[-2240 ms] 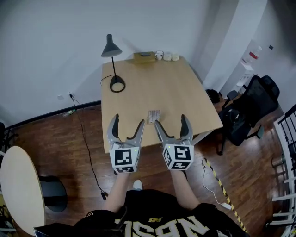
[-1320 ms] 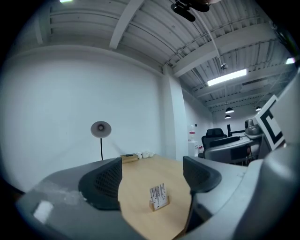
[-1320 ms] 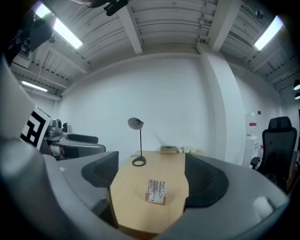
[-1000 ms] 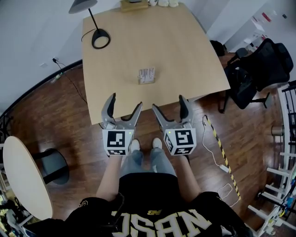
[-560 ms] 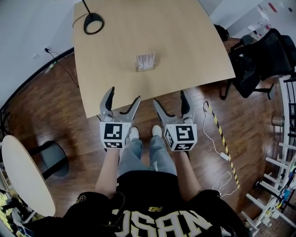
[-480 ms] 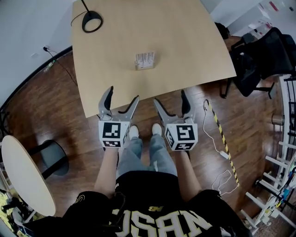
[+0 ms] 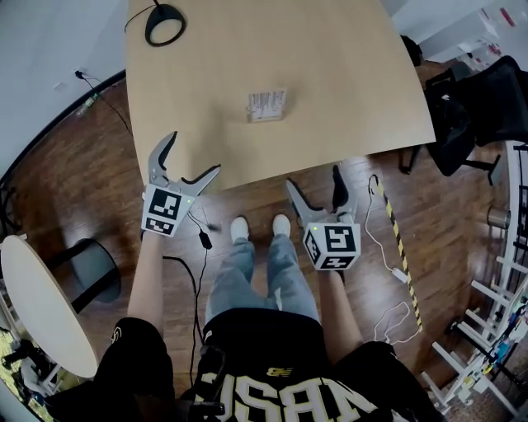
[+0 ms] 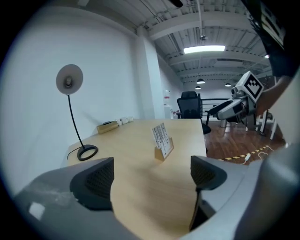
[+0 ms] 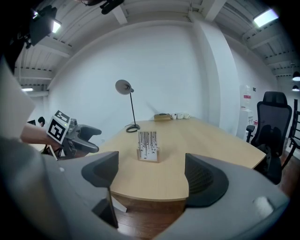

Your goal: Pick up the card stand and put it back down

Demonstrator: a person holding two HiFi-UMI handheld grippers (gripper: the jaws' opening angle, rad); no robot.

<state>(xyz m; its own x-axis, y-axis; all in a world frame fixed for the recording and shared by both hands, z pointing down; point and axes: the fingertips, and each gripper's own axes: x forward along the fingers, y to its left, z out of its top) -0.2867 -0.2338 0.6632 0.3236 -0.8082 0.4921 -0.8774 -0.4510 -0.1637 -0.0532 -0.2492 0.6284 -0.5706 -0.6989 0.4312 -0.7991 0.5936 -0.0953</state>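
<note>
Light wooden rectangular table [image 7: 355, 91], taking up the far half of the head view. At its far left corner, black desk lamp with a round base [image 7: 165, 23].

At the near side of the table, two grey two-jaw grippers with marker cubes. Left gripper [image 7: 192, 154] with its tips just over the near left edge, jaws wide apart and just opened further, nothing between them. Right gripper [image 7: 314, 177] a little short of the near edge, over the floor, jaws also apart and empty.

Smallest of all, small wooden card stand with a row of white printed cards [image 7: 266, 105], upright on the table at about mid-width, well apart from both grippers. Not yet touched; pick-up not yet begun.

Placed farther than both pairs of fingers: far and right of the left ones, far and left of the right ones. Long axis running left to right, so the broad face is turned toward the right gripper and seen slanted from the left. Probably a similar reach for both, with the left tips slightly ahead.
</note>
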